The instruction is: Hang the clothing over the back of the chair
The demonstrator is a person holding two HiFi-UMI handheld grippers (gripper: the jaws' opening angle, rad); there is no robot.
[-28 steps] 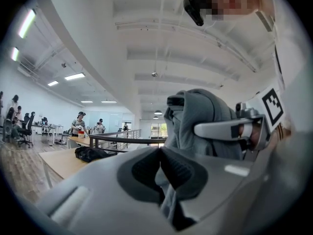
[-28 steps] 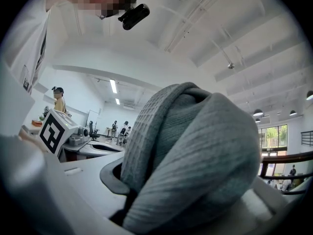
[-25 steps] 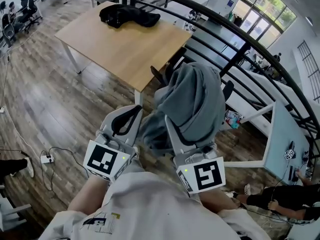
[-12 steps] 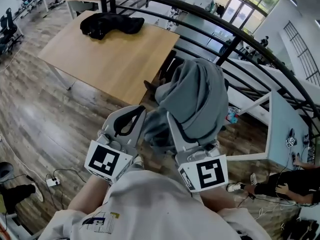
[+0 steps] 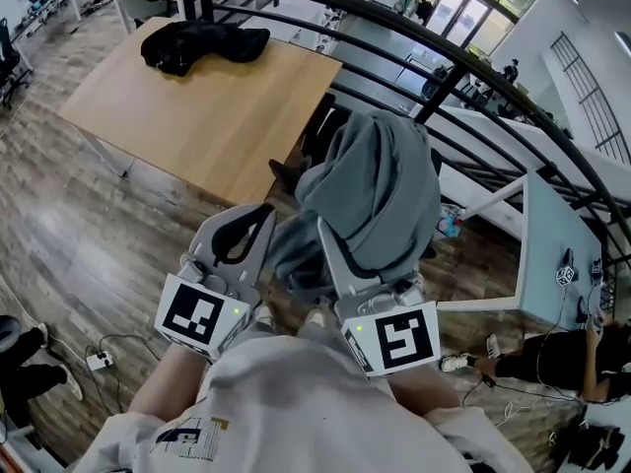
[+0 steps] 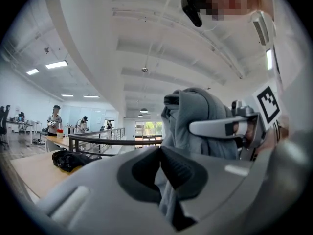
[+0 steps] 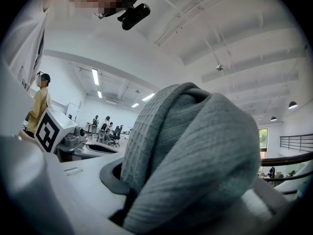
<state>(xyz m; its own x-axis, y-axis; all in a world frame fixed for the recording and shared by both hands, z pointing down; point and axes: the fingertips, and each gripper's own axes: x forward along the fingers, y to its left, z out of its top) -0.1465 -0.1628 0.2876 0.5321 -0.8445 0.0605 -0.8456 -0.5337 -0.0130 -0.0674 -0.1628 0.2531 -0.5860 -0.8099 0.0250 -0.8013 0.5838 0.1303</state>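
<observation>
A plank wooden floor spreads below, and a curved black railing sweeps across the top of the head view. A pale wooden table stands on the near side of the railing, and a white desk sits at the right. A dark chair stands at the table's near corner, in front of the railing. The grey knit sweater is bunched in the air in front of that chair, between the person and it. The left gripper is clamped on a thin hanging fold of the sweater. The right gripper is closed around a thick roll of it, which drapes over its top. A black garment lies crumpled on the table's far end.

Against the frame a second earlier, the table and the black garment sit further left in the head view and more of the white desk shows. The sweater hangs from both grippers much as it did.

The sweater hides most of the chair, so it is unclear whether cloth touches its back. In the head view the right gripper's tips are buried under knit.
</observation>
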